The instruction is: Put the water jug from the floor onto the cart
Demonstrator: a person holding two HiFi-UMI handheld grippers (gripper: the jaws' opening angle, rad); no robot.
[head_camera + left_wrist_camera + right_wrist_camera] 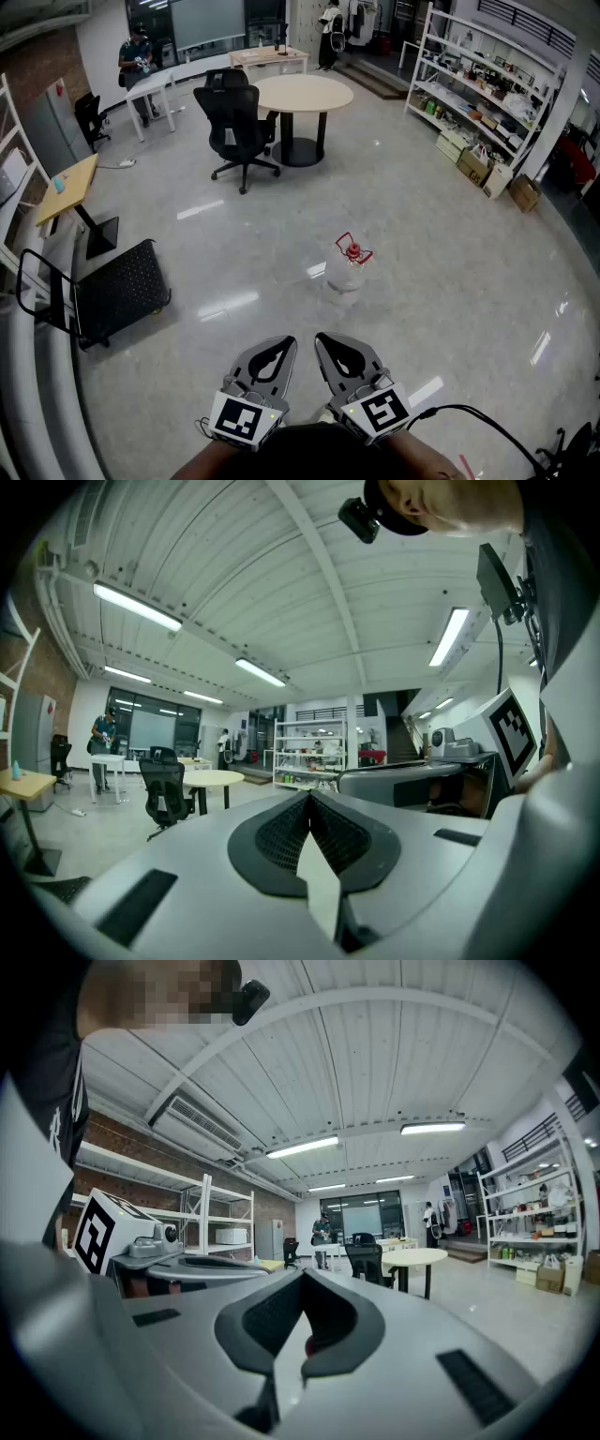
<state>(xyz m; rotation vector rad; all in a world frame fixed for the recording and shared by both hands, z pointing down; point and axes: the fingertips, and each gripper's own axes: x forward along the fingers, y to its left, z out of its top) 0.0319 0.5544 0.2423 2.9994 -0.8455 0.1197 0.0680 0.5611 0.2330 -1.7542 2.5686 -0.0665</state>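
Observation:
A clear water jug [345, 270] with a red cap and red handle stands on the shiny floor, in the middle of the head view. A black flat cart [120, 284] with a folding handle waits at the left. My left gripper [279, 343] and right gripper [328, 339] hover side by side at the bottom, both shut with nothing in them, well short of the jug. In the left gripper view the left gripper [307, 799] has its jaws closed together. The right gripper [302, 1279] also stands shut in its own view. Neither gripper view shows the jug clearly.
A black office chair [237, 128] and a round table [302, 94] stand beyond the jug. White shelves [483, 103] with boxes line the right side. A small desk [67, 187] sits at the left. People stand far back. A cable [487, 427] runs near my right gripper.

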